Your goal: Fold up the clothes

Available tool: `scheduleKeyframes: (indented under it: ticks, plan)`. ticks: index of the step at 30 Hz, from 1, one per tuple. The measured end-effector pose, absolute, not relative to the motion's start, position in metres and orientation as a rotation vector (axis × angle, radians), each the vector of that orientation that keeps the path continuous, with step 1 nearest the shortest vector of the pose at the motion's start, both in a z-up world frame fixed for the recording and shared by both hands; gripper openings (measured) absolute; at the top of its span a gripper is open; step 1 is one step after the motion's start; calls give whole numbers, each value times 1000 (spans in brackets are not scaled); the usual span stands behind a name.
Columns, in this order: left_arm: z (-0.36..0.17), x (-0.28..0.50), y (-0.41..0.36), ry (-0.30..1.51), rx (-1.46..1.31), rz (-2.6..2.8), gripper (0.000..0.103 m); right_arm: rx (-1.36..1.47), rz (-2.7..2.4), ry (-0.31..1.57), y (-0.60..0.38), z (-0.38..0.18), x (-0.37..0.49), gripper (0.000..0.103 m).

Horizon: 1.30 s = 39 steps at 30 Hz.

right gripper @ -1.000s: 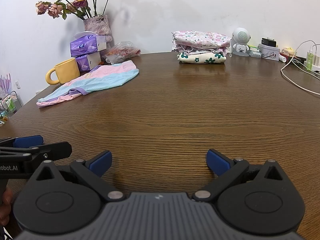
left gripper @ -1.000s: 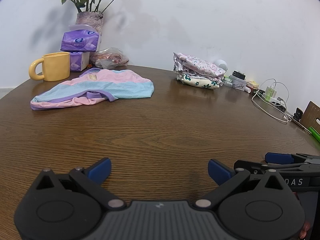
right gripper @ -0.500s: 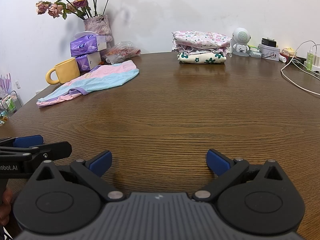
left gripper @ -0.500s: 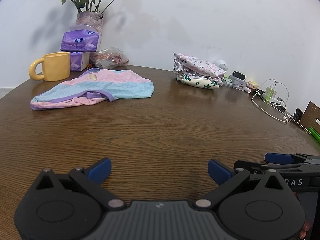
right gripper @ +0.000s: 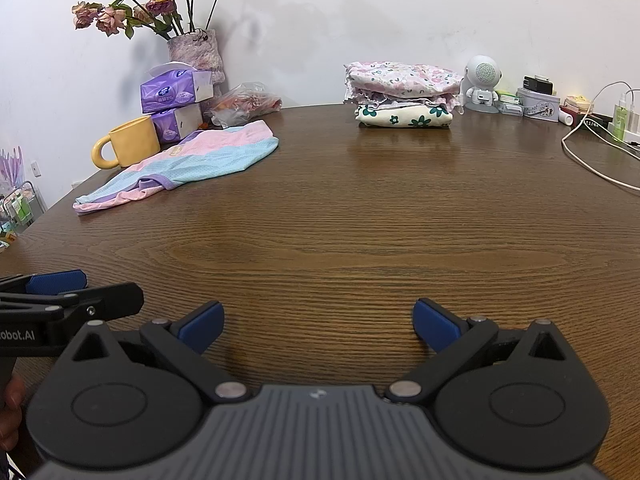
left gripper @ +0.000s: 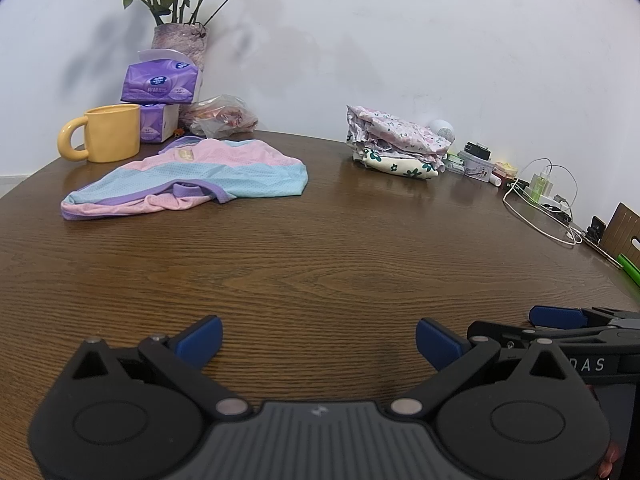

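A pink, light-blue and purple garment point(left gripper: 192, 178) lies loosely spread on the brown wooden table point(left gripper: 320, 264) at the far left; it also shows in the right wrist view point(right gripper: 188, 164). A stack of folded floral clothes point(left gripper: 394, 144) sits at the back centre, also in the right wrist view point(right gripper: 402, 96). My left gripper point(left gripper: 318, 340) is open and empty, low over the near table. My right gripper point(right gripper: 316, 324) is open and empty beside it, to its right. Both are far from the garment.
A yellow mug point(left gripper: 106, 138), purple tissue packs point(left gripper: 162, 82), a plastic bag point(left gripper: 220, 116) and a vase of dried roses point(left gripper: 180, 40) stand behind the garment. A white speaker figure point(right gripper: 482, 84), small boxes and a white cable point(right gripper: 592, 160) lie at the back right.
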State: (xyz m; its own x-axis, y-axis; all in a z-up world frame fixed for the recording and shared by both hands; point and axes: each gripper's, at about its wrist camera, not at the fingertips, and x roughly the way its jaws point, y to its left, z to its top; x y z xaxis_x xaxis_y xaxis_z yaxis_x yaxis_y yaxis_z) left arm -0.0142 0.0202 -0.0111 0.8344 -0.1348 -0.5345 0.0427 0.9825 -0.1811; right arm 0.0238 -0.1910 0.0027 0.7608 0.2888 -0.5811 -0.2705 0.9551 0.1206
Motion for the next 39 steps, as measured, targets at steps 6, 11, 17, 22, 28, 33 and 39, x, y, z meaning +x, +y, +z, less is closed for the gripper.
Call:
scheduleKeyframes:
  ticks: [6, 11, 17, 22, 28, 33, 39]
  plan:
    - [-11, -14, 20, 578, -162, -94, 103, 29, 304, 638, -191, 3, 24, 102]
    - [-11, -14, 20, 580, -158, -93, 103, 28, 303, 638, -191, 3, 24, 102]
    - [-11, -13, 20, 582, -158, -95, 103, 26, 302, 638, -190, 3, 24, 102]
    - [-11, -12, 19, 583, -154, -94, 103, 26, 302, 638, -189, 3, 24, 102]
    - [-11, -12, 19, 585, -150, -94, 103, 23, 301, 639, -189, 3, 23, 102]
    - [-11, -12, 20, 584, -152, -95, 103, 22, 301, 639, -189, 3, 23, 102]
    - [-11, -12, 20, 583, -155, -96, 103, 23, 301, 639, -189, 3, 23, 102]
